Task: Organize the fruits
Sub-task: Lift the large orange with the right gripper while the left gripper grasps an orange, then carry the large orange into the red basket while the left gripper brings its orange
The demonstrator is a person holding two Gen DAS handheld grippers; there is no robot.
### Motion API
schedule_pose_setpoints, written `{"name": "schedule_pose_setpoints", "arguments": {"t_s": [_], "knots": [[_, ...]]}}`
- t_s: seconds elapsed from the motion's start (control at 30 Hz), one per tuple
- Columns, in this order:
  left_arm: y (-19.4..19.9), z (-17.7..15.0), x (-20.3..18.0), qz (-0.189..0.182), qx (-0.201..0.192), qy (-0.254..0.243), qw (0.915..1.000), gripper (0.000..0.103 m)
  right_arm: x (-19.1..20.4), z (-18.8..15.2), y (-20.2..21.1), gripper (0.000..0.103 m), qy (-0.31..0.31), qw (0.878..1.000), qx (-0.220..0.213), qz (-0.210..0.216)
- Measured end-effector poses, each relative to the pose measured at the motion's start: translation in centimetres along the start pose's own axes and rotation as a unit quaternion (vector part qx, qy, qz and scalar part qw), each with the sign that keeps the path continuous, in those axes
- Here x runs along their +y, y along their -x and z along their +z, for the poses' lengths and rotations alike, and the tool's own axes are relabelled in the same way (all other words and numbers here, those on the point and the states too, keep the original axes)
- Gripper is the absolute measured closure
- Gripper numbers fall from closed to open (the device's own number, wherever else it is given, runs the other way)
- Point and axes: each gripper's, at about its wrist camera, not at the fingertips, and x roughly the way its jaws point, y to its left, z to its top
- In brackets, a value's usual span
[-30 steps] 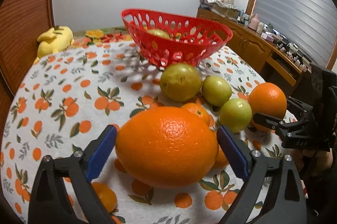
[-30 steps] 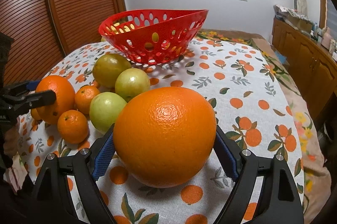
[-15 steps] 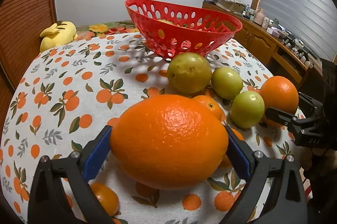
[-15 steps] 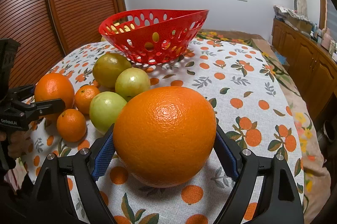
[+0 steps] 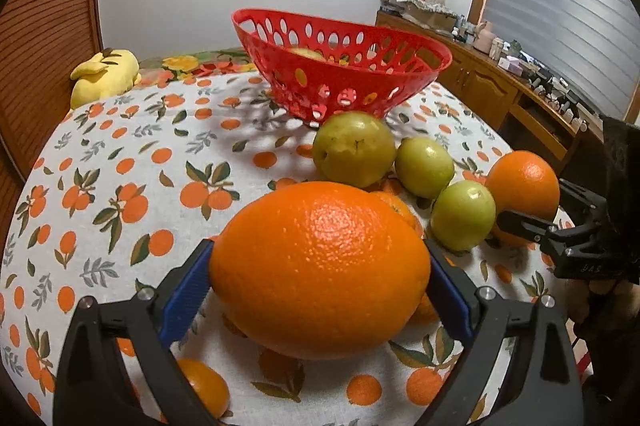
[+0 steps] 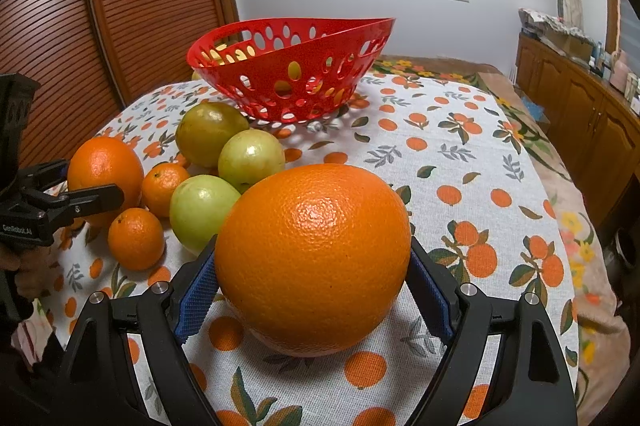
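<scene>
I hold two big oranges, one in each gripper. My left gripper (image 5: 320, 278) has its blue pads pressed against both sides of a large orange (image 5: 320, 268), clamped just above the orange-print tablecloth (image 5: 120, 162). My right gripper (image 6: 314, 272) grips the other large orange (image 6: 314, 258) the same way, its pads tight on either flank. Between my two hands, on the cloth, lies a cluster of loose fruit: a dull green pear-like fruit (image 5: 354, 148), two smaller pale green fruits (image 5: 424, 166) (image 5: 463, 215), and two small mandarins (image 6: 164, 184) (image 6: 136, 238). Beyond the cluster stands the red perforated basket (image 5: 340, 74), with one yellowish fruit (image 5: 306, 54) showing inside it. A yellow plush toy (image 5: 104, 76) lies at the far left edge of the table.
</scene>
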Motion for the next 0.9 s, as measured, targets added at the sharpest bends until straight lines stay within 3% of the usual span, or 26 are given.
{"name": "schedule_pose_setpoints", "arguments": {"t_s": [0.57,0.9], "knots": [[3.1,3.1,-0.7,-0.001,-0.049,-0.012,0.9987,0.007,-1.0,0.6,0.6,0.016,-0.011,1.0,-0.004,0.004],[4.2,5.1,-1.5,-0.004,-0.071,-0.019,0.9973,0.007,-1.3,3.0,3.0,0.016,-0.001,0.999,-0.033,0.002]]}}
